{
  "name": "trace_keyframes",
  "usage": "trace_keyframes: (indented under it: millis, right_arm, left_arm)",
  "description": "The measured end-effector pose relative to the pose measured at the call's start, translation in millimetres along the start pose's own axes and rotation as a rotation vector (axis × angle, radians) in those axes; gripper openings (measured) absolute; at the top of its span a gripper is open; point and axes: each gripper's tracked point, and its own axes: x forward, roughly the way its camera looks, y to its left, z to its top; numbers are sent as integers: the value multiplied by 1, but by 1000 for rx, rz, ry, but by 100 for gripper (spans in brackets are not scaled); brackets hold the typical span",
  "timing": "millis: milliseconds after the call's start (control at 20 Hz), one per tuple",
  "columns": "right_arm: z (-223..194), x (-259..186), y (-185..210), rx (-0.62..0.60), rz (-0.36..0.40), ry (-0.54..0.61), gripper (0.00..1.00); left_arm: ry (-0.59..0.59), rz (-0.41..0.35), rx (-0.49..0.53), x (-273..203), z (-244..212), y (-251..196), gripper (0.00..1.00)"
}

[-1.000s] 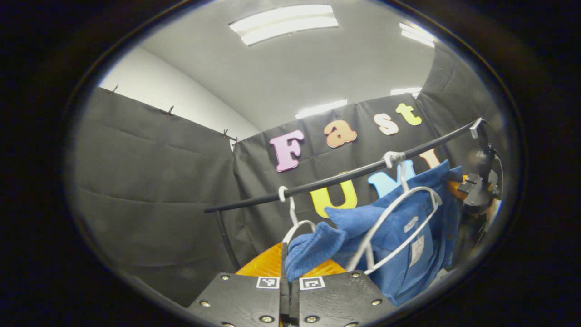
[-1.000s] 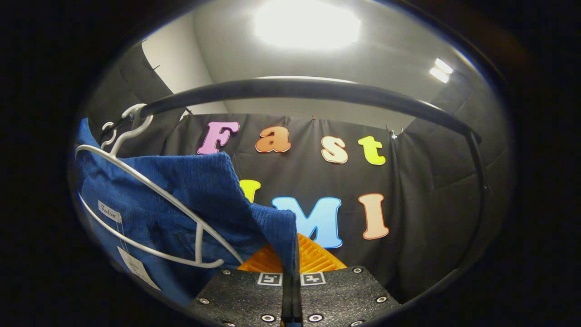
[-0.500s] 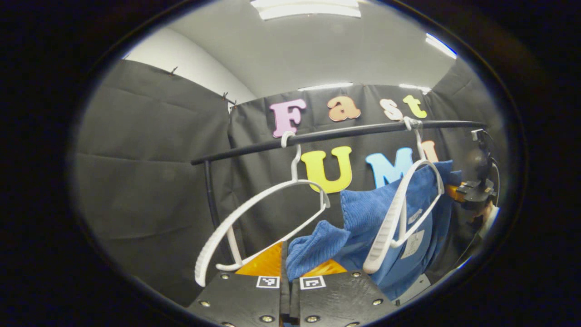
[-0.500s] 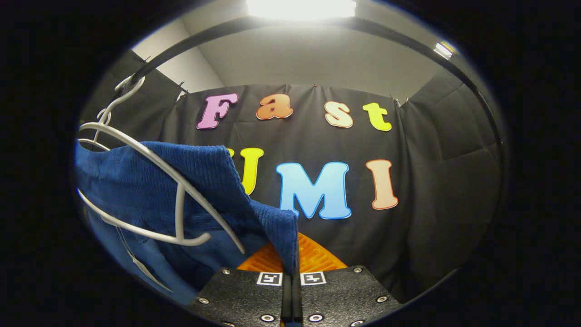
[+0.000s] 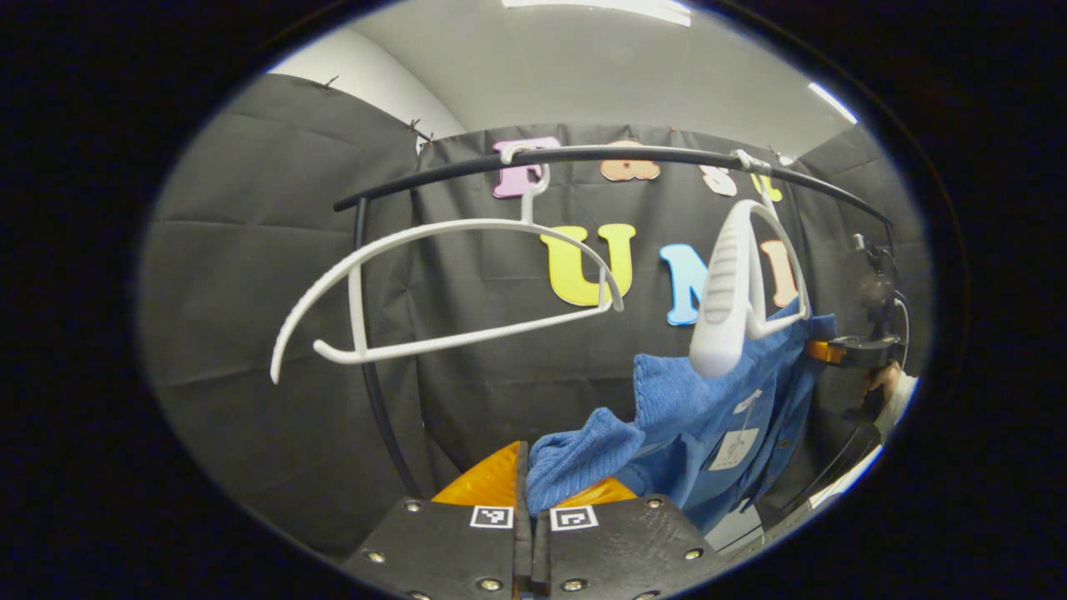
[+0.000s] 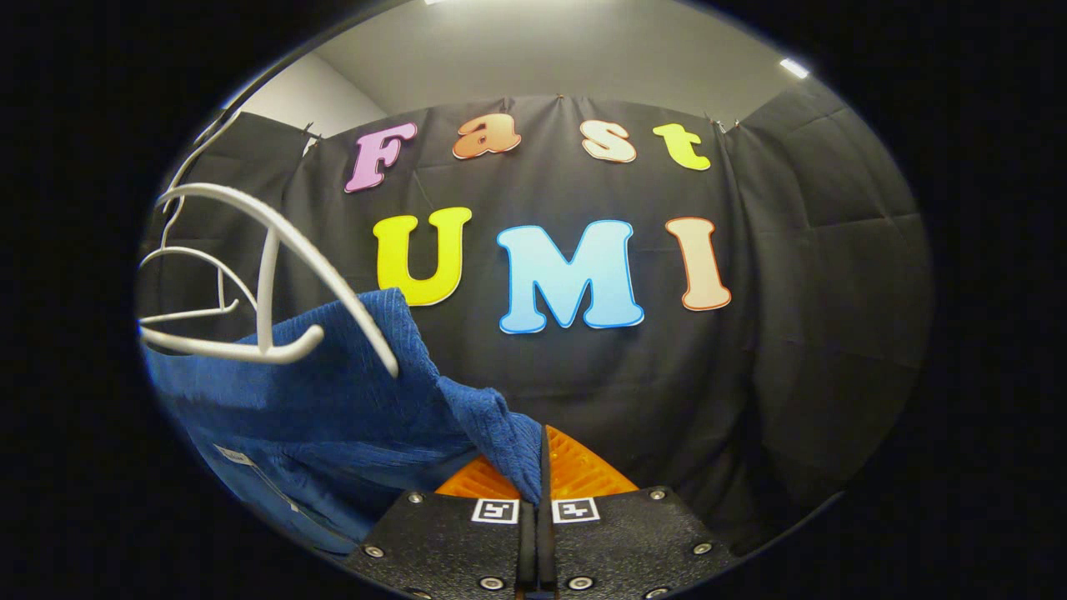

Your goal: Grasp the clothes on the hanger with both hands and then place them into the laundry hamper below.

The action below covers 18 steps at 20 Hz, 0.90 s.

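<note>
Both grippers are clamped on the blue knitted garment (image 5: 683, 408): the left gripper (image 5: 523, 492) pinches one bunched edge between its jaws, the right gripper (image 6: 538, 483) another. The cloth hangs just below the white plastic hanger (image 5: 733, 292), apparently free of it. Judged step: carrying downward. Next, lower both together toward the hamper, then release.

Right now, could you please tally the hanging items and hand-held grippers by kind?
White plastic hangers: 2
Blue knit garment: 1
Black clothes rail: 1
Hand-held grippers: 2
Total: 6
</note>
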Motion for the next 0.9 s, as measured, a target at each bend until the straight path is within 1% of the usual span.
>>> trace_keyframes:
  millis: [200, 250, 350, 500, 650, 800, 900]
  right_arm:
    - [-32, -12, 1, -8, 26, 59, 0]
    - [-40, -16, 1, -9, 34, 70, 1]
    - [-52, -26, 1, -9, 55, 83, 0]
    - [-63, -44, 7, -17, 106, 90, 0]
    - [-60, -66, 18, -35, 170, 78, 1]
    - [-43, -106, 36, -20, 239, 29, 1]
    - [-32, -132, 46, -36, 262, -7, 0]
  left_arm:
    - [38, 8, -11, -7, -23, -7, 0]
    - [44, 14, -7, -10, -23, -7, 1]
    - [47, 26, -8, -10, -21, -4, 0]
    - [51, 46, -28, -10, -18, -8, 1]
    - [54, 69, -24, -10, -16, -8, 0]
    - [39, 71, -54, -23, -11, -12, 0]
    - [23, 43, -78, -35, -7, -24, 0]
